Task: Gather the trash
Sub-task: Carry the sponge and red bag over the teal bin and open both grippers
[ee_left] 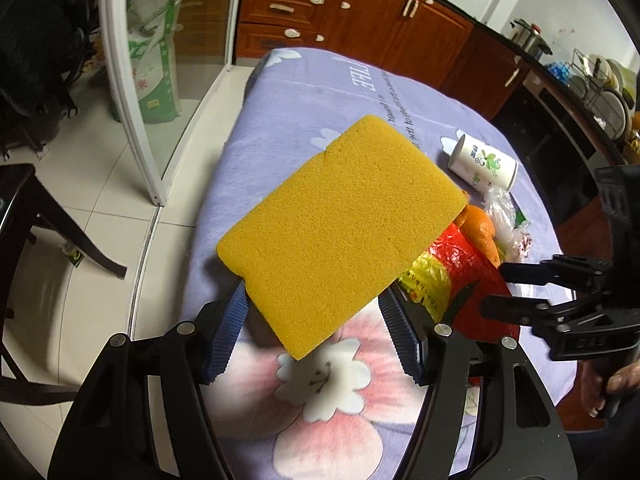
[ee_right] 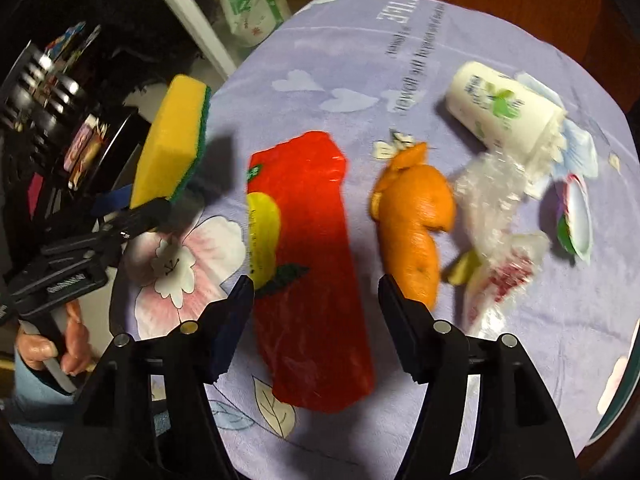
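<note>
Here, at the left, the left gripper [ee_right: 154, 200] holds a yellow sponge [ee_left: 340, 228] with a green scouring side, its fingers [ee_left: 226, 330] pressed against the lower edges and the sponge raised above the lilac-covered desk [ee_right: 360, 40]. Next comes a red plastic bag [ee_right: 308, 264], lying flat on the cloth, with the right gripper [ee_right: 316, 312] above it, fingers apart and empty. Further right lie an orange peel [ee_right: 416, 220], crumpled clear plastic [ee_right: 492, 216] and a tipped paper cup [ee_right: 504, 108].
</note>
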Demonstrator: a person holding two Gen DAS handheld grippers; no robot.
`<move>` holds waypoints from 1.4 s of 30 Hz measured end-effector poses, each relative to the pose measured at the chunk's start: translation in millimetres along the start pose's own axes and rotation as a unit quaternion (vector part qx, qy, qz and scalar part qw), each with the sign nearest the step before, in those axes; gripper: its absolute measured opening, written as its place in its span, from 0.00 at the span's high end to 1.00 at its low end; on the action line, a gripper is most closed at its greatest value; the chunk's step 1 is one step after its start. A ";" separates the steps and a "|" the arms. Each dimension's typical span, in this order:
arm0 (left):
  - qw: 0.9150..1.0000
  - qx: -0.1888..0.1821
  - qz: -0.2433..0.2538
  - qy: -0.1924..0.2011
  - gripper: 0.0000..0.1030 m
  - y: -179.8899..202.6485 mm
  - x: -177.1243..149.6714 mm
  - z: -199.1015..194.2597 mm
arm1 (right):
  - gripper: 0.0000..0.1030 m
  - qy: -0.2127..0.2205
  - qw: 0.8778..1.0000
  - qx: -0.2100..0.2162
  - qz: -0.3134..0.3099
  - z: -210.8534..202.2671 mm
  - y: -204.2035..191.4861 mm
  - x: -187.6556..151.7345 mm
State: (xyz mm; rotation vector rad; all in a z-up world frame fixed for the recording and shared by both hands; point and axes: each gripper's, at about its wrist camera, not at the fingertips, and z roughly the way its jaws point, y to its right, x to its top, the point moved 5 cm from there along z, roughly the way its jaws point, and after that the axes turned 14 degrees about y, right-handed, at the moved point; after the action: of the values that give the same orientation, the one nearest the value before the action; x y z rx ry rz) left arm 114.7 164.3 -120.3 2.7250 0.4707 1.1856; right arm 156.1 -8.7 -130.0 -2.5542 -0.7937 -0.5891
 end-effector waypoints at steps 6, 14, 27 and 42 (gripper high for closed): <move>1.000 0.010 -0.012 -0.005 0.35 -15.8 -7.7 -12.0 | 0.43 -0.016 1.000 -0.013 -0.017 29.0 -13.4 -12.1; 1.000 0.004 0.001 0.004 0.35 -2.7 0.5 -20.7 | 0.87 0.031 0.998 0.017 0.046 -13.6 -4.8 -3.2; 0.992 -0.076 0.096 0.011 0.35 136.7 24.9 -6.8 | 0.87 0.158 0.970 -0.024 0.185 -139.7 113.6 -9.5; 0.949 -0.168 0.266 -0.030 0.35 372.6 -1.1 36.8 | 0.86 0.249 0.899 -0.117 0.341 -262.9 296.6 -129.9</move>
State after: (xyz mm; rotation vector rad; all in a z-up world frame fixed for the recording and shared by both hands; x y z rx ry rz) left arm 226.6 -187.1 -55.8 2.6370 -0.4694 1.1431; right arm 166.2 -417.7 -49.3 -2.4656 0.3630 -1.0598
